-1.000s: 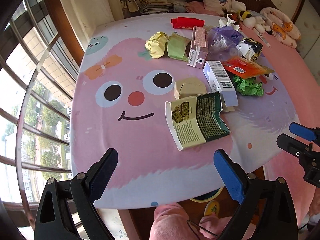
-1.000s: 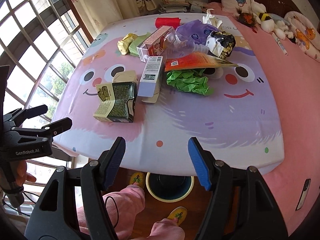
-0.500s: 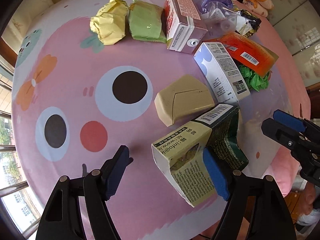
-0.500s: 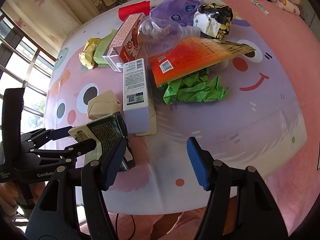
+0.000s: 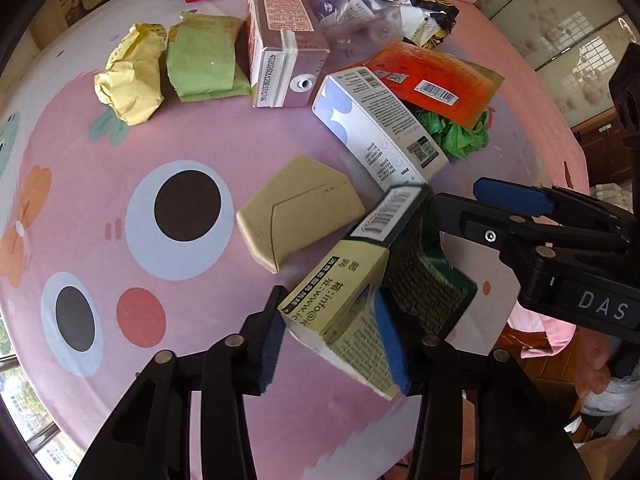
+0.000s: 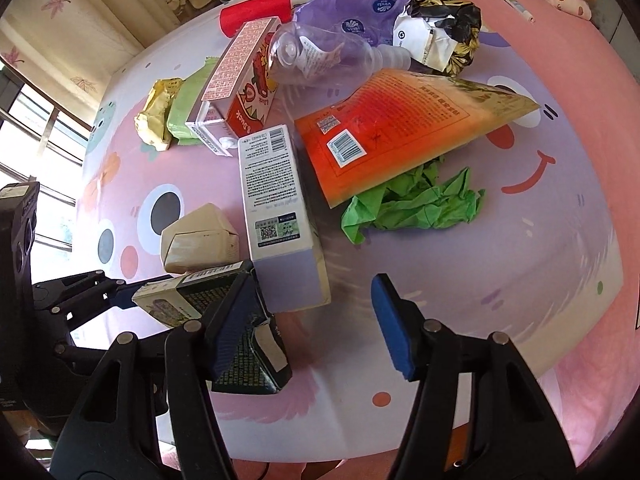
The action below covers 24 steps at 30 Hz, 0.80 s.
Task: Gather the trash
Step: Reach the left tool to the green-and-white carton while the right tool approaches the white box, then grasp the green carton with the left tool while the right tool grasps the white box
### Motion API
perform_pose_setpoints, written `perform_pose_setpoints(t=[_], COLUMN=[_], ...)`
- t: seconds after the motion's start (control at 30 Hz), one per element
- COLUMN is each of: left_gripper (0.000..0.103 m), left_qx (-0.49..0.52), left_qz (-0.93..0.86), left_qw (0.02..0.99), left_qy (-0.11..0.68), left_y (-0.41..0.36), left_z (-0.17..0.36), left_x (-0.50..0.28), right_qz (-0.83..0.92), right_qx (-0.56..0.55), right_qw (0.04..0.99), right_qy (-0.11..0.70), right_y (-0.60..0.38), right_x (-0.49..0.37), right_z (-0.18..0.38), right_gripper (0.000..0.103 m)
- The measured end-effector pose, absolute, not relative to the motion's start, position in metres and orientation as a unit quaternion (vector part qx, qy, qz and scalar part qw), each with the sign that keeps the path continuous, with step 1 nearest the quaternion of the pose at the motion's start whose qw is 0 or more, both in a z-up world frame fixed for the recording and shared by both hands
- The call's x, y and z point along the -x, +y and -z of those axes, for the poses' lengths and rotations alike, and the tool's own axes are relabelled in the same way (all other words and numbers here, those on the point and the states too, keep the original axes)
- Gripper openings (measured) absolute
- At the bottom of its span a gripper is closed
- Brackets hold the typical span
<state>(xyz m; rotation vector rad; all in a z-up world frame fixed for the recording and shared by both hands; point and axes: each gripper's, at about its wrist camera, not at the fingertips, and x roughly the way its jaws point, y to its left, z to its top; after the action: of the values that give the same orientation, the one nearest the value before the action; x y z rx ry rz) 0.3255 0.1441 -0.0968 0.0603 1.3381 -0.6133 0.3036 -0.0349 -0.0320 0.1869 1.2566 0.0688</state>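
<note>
The left gripper [image 5: 332, 340] has dropped in and its fingers now pinch the green-and-cream carton [image 5: 360, 292] beside the tan box [image 5: 296, 216], right gripper [image 6: 316, 320] gaping empty.

On the round pink cartoon-face tablecloth [image 5: 192, 364], the flattened green-and-cream carton [image 5: 360, 292] lies near the near edge, between the left gripper's [image 5: 332, 340] fingers. Just behind it sits the tan folded cardboard box [image 5: 296, 212], and to that box's right the long white-and-blue box [image 5: 380, 124]. Behind this box lies the orange foil pouch [image 6: 404, 132], on the crumpled green paper [image 6: 420, 204]. Toward the far edge stands the pink milk carton [image 5: 280, 36], with the green wrapped packet [image 5: 204, 60] and the crumpled yellow wrapper [image 5: 128, 76] to its left.
</note>
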Motion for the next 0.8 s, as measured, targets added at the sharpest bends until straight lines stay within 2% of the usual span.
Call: perform_pose_setpoints(t=[0.07,0.17,0.7,0.8], left_gripper=[0.033,0.029,0.024,0.024], left_qx=[-0.032,-0.039,-0.026,-0.022], left_qz=[0.283,0.274,0.194,0.181], left_qw=[0.744,0.753,0.788,0.793], left_qy=[0.605,0.598,0.584,0.581], left_y=[0.149,0.155,0.203,0.207], left_z=[0.095,0.088,0.053,0.045], left_x=[-0.323,-0.316,-0.285,-0.278], right_qz=[-0.03,-0.029,-0.052,-0.054], right_qx=[-0.086,-0.082,-0.064,-0.051], right_qw=[0.803,0.802,0.803,0.799], right_qy=[0.588,0.591,0.59,0.597], right_y=[-0.034,-0.031,-0.026,-0.024], right_x=[-0.305,-0.307,-0.32,-0.325], right_z=[0.033,0.034,0.029,0.039], right_gripper=[0.058,0.058,0.058,0.047])
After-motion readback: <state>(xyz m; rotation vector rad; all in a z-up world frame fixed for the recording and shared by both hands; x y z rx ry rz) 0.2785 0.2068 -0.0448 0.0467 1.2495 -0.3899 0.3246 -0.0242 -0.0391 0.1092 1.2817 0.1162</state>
